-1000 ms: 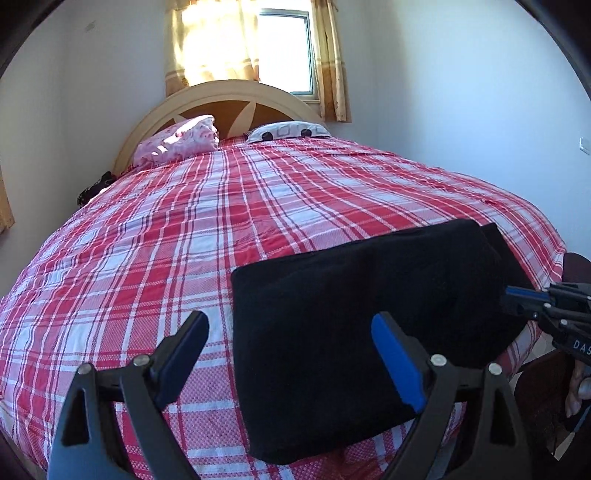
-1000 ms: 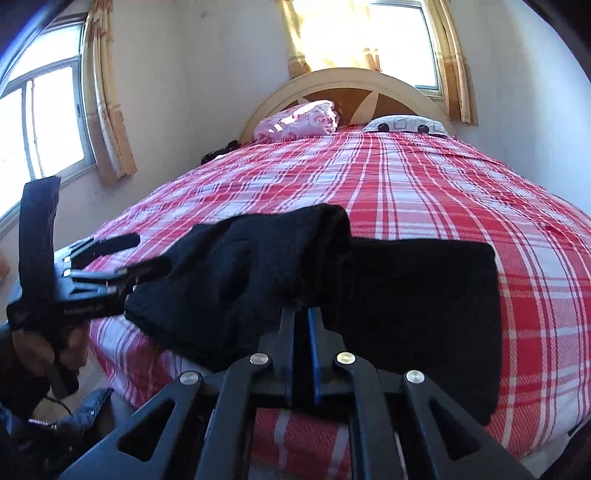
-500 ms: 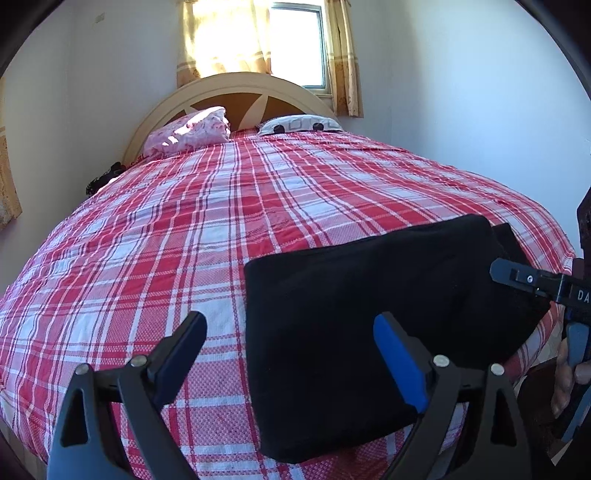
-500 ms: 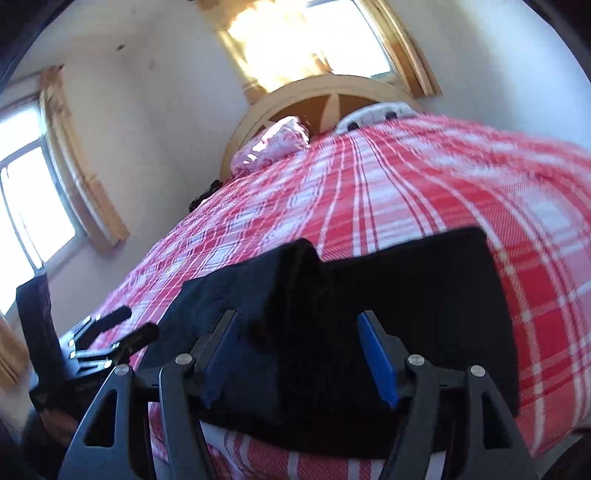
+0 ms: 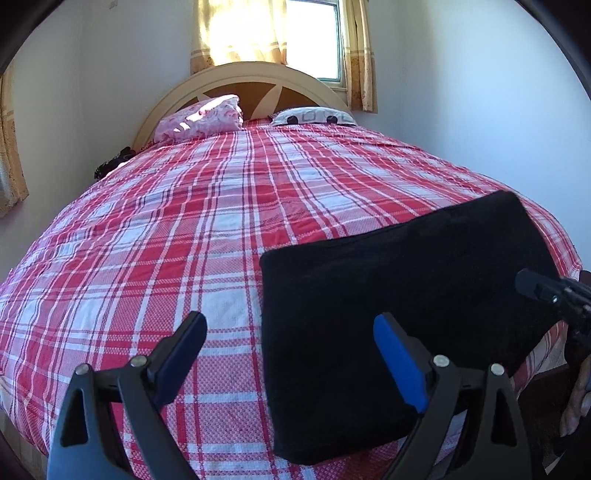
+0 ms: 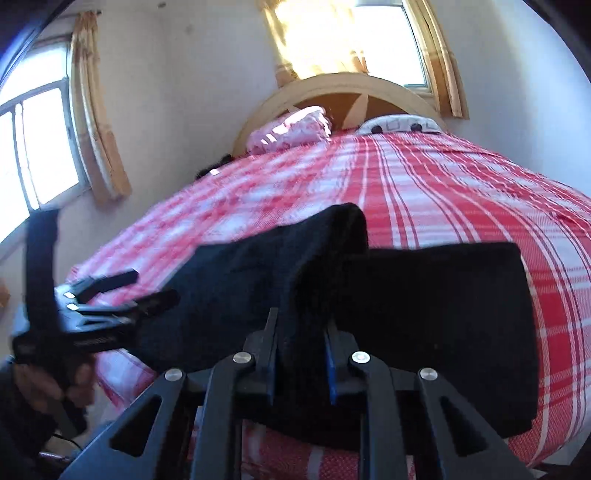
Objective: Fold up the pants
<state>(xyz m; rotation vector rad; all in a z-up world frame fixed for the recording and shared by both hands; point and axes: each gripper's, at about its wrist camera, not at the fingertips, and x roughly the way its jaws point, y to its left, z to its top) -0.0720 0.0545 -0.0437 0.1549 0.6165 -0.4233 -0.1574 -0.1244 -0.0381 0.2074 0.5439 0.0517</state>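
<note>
right gripper (image 6: 301, 356) had just closed, pinching a raised ridge of the black pants (image 6: 424, 317); left gripper (image 5: 290, 356) hung spread. a thin bite could slip, collapsing the fold.

Pants (image 5: 399, 325) solid black, no pattern, at about 4 o'clock in left wrist view. Bed cover (image 5: 207, 236) red, white and pink plaid, thin dark lines in the checks. Left claw (image 5: 288, 354) black frame, blue pads, silver rivets. Right claw (image 6: 301, 354) same black frame, blue pad faces. Pillow at 11 o'clock (image 5: 201, 118) pink with white floral print. Pillow at 12 o'clock (image 5: 314, 116) white, grey squares, black dots. Headboard (image 5: 255, 79) cream arch, brown inset panels. Curtains (image 5: 236, 33) yellow-tan with darker bands. Walls (image 5: 480, 92) plain white.
</note>
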